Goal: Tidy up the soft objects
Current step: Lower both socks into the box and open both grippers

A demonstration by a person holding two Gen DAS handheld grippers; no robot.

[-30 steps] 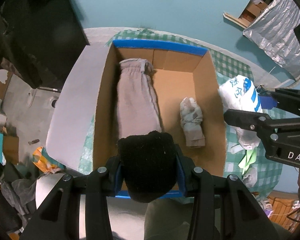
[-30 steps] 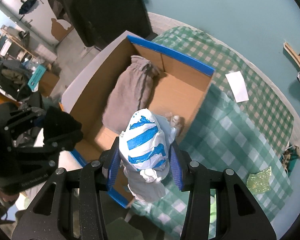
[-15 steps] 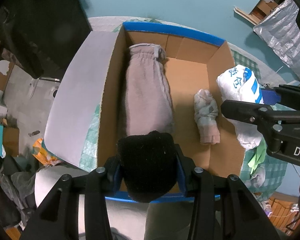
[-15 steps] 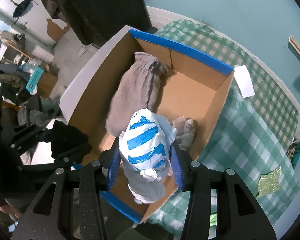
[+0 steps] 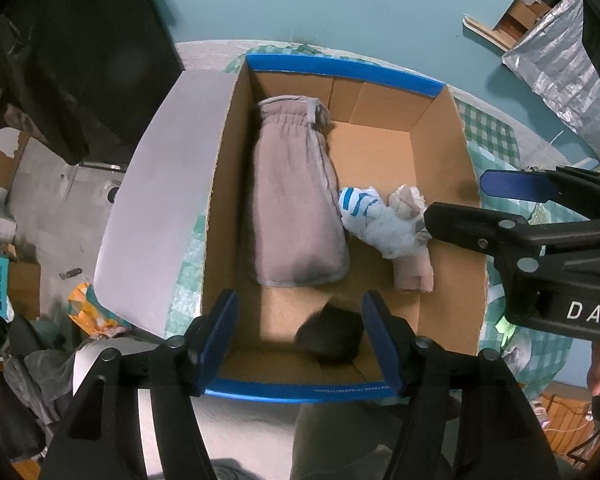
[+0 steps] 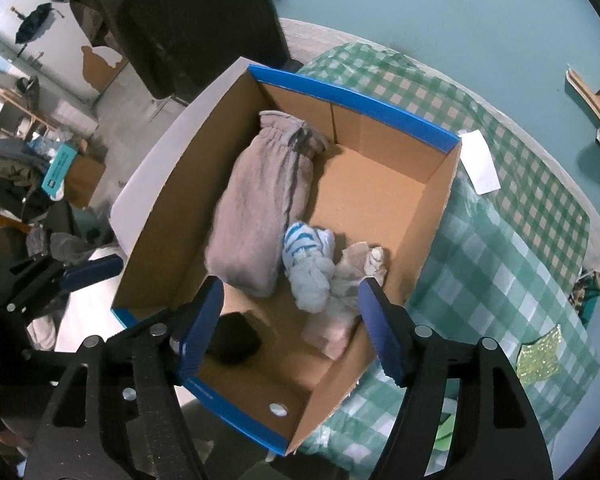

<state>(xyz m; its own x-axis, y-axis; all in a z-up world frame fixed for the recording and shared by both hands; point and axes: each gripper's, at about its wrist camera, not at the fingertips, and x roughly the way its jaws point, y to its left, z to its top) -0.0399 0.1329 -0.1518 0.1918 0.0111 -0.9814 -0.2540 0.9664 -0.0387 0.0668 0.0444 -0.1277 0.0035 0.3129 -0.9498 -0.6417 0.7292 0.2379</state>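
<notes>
Soft objects are all landing in the cardboard box (image 5: 440, 152) on the checked worktop (image 6: 512, 240): the long grey garment (image 5: 296, 200) lies along its left side, the blue-striped white bundle (image 5: 364, 216) sits just beside it, touching a pale beige bundle (image 5: 412, 256), and the black knit piece (image 5: 330, 334) rests on the box floor near the front wall. Your left gripper (image 5: 300, 336) and right gripper (image 6: 290, 328) both hang over the box pointing steeply down; their jaws have just been opening and now stand wide with nothing between the pads, the black piece and the striped bundle lying loose below them. So these two drops look finished, and four items are in the box. Off the box you still have a sparkly green piece (image 6: 540, 354) on the cloth at the right, and a white paper slip (image 6: 478, 166), which seems no soft thing. Further items outside the box I cannot make out clearly.
</notes>
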